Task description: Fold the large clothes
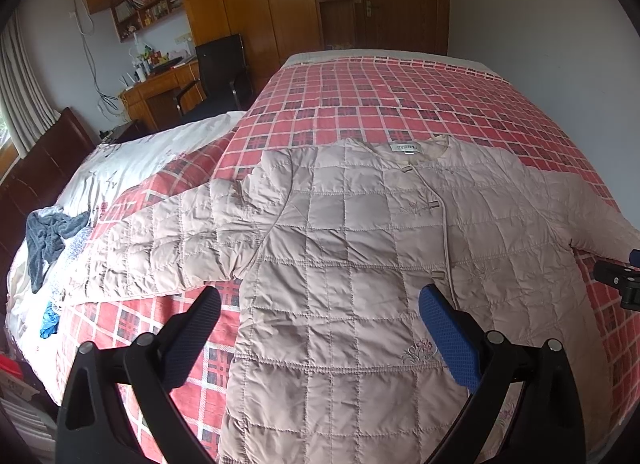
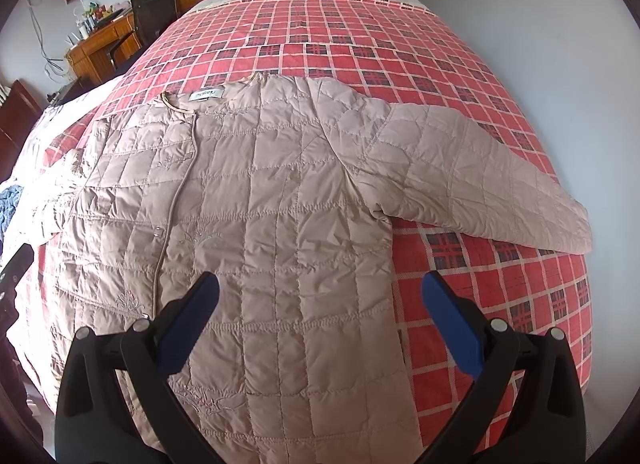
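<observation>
Your left hand-held gripper [image 1: 319,308] is built of matte black plastic: two curved, tapering arms, each carrying round silver screw heads at its pivots. Its fingers [image 1: 448,338] wear blue pads with a fine dotted grip texture. Your right hand-held gripper [image 2: 320,294] is the same make, with black linkage arms, silver screws near the joints, and blue textured pads [image 2: 450,324] that narrow to rounded tips.
</observation>
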Available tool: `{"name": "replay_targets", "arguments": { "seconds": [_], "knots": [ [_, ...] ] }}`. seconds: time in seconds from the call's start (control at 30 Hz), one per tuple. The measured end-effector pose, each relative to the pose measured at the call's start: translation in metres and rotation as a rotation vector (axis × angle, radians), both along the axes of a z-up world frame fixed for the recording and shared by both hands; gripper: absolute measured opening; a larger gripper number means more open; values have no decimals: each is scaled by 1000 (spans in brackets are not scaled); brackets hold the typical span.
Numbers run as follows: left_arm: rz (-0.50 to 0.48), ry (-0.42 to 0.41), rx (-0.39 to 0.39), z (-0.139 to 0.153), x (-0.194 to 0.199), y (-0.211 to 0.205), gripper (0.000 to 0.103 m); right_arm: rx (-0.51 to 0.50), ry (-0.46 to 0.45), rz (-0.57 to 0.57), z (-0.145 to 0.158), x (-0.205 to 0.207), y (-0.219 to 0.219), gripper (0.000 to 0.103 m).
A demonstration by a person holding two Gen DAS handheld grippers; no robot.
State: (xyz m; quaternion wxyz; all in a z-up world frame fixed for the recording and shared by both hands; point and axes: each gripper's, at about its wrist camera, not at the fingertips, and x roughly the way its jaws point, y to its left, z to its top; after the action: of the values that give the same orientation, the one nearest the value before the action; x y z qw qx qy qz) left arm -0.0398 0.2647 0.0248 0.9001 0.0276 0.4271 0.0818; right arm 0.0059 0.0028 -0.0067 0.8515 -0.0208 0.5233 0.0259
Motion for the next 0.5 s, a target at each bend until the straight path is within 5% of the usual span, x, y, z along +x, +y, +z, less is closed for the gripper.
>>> {"name": "replay_targets", "arguments": {
  "seconds": [0.5],
  "knots": [
    [-1,1,2,0,-2,0,99,3,2,-6,1,0,-1,100]
  ]
}}
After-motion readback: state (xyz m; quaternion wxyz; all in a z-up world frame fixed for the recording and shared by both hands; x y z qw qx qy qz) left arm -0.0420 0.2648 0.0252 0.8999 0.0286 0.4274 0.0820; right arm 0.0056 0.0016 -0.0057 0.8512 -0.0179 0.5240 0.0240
